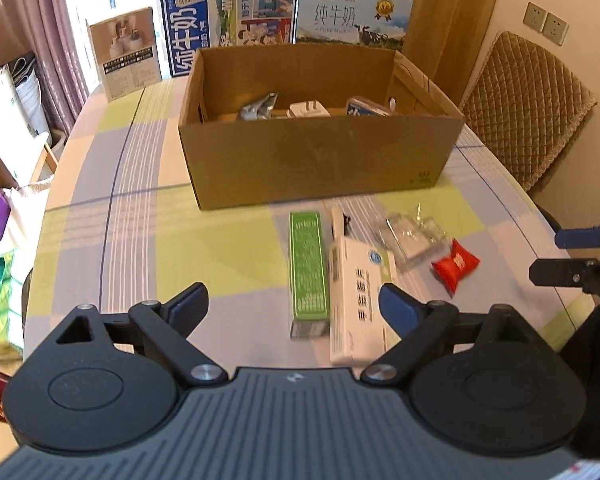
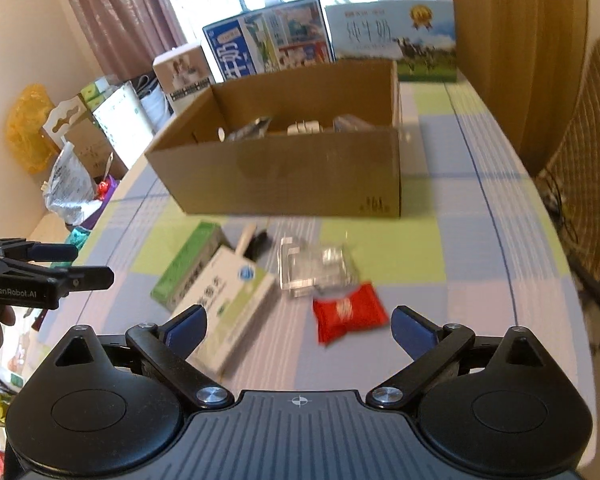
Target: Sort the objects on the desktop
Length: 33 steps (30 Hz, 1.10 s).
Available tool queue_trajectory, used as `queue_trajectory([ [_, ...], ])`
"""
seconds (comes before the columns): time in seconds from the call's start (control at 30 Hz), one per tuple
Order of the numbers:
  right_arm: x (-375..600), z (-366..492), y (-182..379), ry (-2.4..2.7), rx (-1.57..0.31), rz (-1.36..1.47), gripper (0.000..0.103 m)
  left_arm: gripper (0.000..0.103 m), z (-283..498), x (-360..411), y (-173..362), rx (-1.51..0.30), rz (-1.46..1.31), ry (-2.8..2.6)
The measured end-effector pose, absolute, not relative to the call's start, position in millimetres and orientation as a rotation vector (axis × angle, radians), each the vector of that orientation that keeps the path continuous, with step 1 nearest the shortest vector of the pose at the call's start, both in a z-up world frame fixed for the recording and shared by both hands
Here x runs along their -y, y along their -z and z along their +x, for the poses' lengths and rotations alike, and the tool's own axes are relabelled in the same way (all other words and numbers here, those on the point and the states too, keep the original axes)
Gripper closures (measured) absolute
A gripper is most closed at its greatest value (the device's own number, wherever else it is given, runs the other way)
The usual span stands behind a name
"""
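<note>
Your left tongs: spread, empty, low centre | your right tongs: spread, empty | green box, white box, clear packet, red sachet: clustered on the surface mid-frame, below the cardboard box at centre.

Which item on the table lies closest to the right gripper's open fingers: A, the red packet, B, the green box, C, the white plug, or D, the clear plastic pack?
A: in the right wrist view the red packet lies just ahead of the open right gripper, between its fingers, while the green box and clear plastic pack lie farther off, and the white plug sits in the cardboard box.
</note>
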State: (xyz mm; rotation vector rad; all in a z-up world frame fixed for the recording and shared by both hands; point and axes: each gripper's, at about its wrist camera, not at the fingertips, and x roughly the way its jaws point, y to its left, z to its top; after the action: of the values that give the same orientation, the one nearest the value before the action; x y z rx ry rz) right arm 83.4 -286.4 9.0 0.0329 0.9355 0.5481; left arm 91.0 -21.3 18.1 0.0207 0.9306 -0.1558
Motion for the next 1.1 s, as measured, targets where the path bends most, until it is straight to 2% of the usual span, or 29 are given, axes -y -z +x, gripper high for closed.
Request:
queue_trajectory([
  [0.47,281.3,55.4,1.0,-0.560,-0.994,0.077,0.006,0.013,63.3,22.1,-5.9,-0.957,0.036,0.146],
  [1.1,241.7,66.4,17.8,-0.569,-1.048,0.099,0.006,0.013,65.1,4.1,12.6,-0.981,0.048,0.136],
])
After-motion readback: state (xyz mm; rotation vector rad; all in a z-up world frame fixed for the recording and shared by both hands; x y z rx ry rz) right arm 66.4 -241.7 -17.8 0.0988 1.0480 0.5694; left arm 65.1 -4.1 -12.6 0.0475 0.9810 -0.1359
